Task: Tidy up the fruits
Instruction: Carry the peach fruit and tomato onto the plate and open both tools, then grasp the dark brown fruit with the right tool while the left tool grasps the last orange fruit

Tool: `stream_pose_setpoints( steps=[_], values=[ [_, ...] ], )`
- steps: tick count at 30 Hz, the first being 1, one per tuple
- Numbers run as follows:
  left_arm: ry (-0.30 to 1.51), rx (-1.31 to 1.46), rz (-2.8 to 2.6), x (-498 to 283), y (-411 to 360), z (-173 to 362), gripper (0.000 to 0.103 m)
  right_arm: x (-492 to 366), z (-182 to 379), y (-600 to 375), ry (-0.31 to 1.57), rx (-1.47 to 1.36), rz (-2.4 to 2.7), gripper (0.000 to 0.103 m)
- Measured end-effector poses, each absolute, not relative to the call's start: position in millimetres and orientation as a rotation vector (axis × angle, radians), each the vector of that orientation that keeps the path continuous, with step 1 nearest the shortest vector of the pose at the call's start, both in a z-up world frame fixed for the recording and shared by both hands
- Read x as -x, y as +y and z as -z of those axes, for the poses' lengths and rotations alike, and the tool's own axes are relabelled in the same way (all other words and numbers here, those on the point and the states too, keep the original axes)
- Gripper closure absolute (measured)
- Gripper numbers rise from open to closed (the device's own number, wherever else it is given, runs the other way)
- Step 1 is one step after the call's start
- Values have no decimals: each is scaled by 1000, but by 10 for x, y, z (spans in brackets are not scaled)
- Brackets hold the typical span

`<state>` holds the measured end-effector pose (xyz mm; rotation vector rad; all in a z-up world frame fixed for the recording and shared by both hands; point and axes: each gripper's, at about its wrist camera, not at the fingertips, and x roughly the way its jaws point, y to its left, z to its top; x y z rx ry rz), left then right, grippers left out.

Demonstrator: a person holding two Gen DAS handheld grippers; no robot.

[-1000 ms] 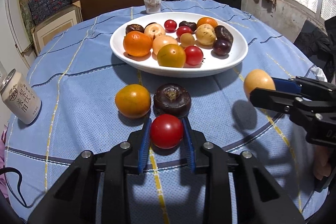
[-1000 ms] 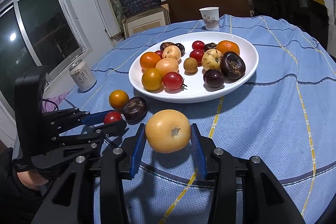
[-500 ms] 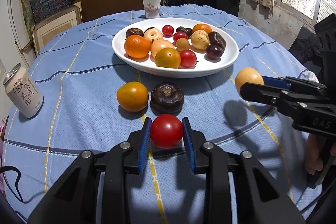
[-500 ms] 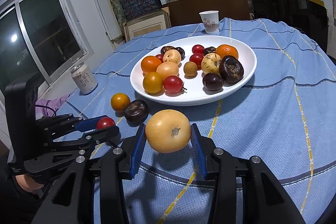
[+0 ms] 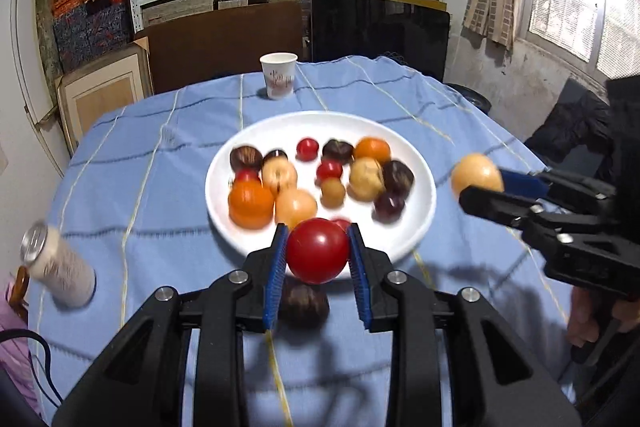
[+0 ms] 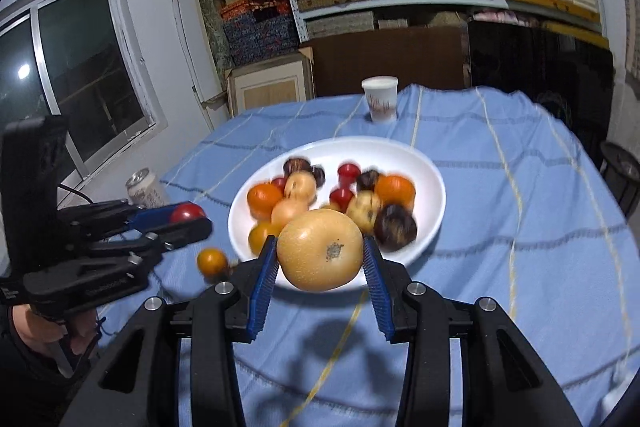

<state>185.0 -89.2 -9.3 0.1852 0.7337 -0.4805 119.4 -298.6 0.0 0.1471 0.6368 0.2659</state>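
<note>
My left gripper (image 5: 318,253) is shut on a red tomato (image 5: 317,251) and holds it in the air just before the near rim of the white plate (image 5: 420,163). My right gripper (image 6: 320,255) is shut on a large yellow-orange fruit (image 6: 320,255), also lifted in front of the plate (image 6: 434,187). The plate carries several fruits: oranges, tomatoes, dark round ones and pale ones. On the blue cloth, a dark brown fruit (image 5: 305,305) lies below the left gripper, and a small orange (image 6: 212,261) lies left of the plate. Each gripper shows in the other's view, the right gripper (image 5: 478,187) and the left gripper (image 6: 188,219).
A paper cup (image 5: 279,75) stands behind the plate at the table's far side. A drink can (image 5: 56,269) stands near the left edge. Shelves with boxes, a brown board and a black screen fill the background. A hand (image 6: 44,335) grips the left tool.
Both grippers have risen off the table with their fruits and now hang in front of the plate. The dark fruit and the small orange stay on the cloth below.
</note>
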Motion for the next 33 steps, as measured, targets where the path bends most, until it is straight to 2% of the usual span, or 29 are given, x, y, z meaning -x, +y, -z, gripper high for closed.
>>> stream_pose_setpoints(
  steps=[5,10,11,12,13,14,16,18,23,27,33],
  values=[
    [765,-196,467,-2269,-1089,166,74,-1688,-143,-2984,610,-78,-221,60],
    [826,-168,487,-2623,-1235,340,73,-2220,-12,-2959,667,-99,-228,60],
    [831,-164,481,-2676,-1240,367,70,-2292,19,-2930,676,-93,-226,60],
    [837,-162,473,-2716,-1240,392,60,-2372,65,-2908,695,-91,-227,60],
    [838,-156,467,-2739,-1232,398,56,-2398,82,-2891,703,-94,-232,60],
    [832,-147,462,-2737,-1205,397,51,-2424,96,-2884,708,-97,-235,56],
    [817,-139,450,-2720,-1151,365,47,-2377,65,-2872,688,-98,-239,52],
    [796,-127,438,-2682,-1084,311,37,-2307,33,-2856,672,-92,-248,51],
    [763,-131,411,-2399,-871,190,35,-2048,-19,-2863,666,-87,-251,51],
    [721,-215,399,-1962,-646,252,18,-1652,22,-2798,686,-65,-254,46],
    [698,-229,348,-1666,-182,401,14,-1220,362,-2362,784,-24,-322,44]
  ],
)
